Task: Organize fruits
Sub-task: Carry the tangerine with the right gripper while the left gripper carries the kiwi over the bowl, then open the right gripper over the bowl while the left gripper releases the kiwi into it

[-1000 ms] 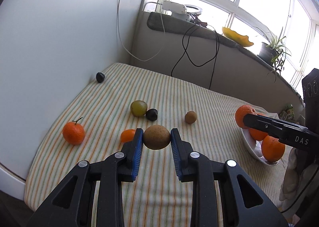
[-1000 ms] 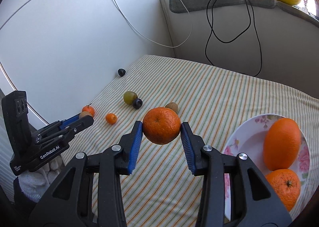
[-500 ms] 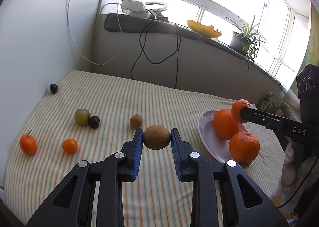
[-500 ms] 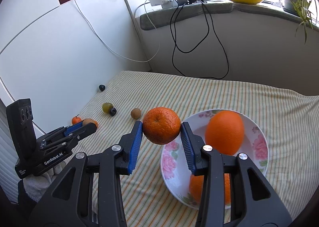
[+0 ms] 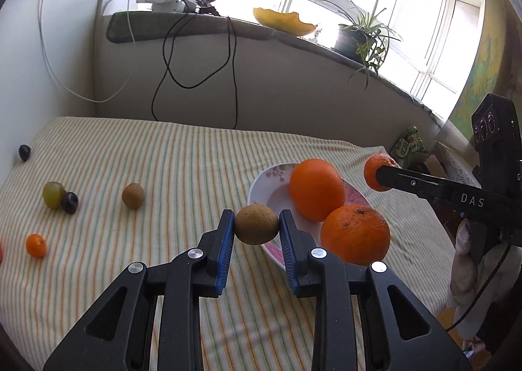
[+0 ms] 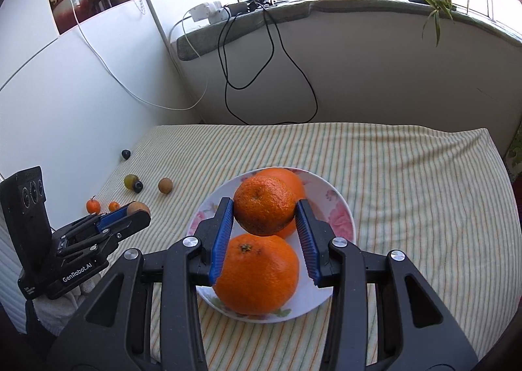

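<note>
While the right gripper clamps an orange directly above the plate, the left gripper grips a kiwi beside its rim.

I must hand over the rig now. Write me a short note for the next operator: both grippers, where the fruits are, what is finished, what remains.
Left gripper: shut on a kiwi, near the plate rim.
Right gripper: shut on an orange, above the plate.
Done: two oranges lie on the plate.
Left: set down both held fruits; on the striped cloth remain a second kiwi, a green grape, two dark grapes and small mandarins.
</note>
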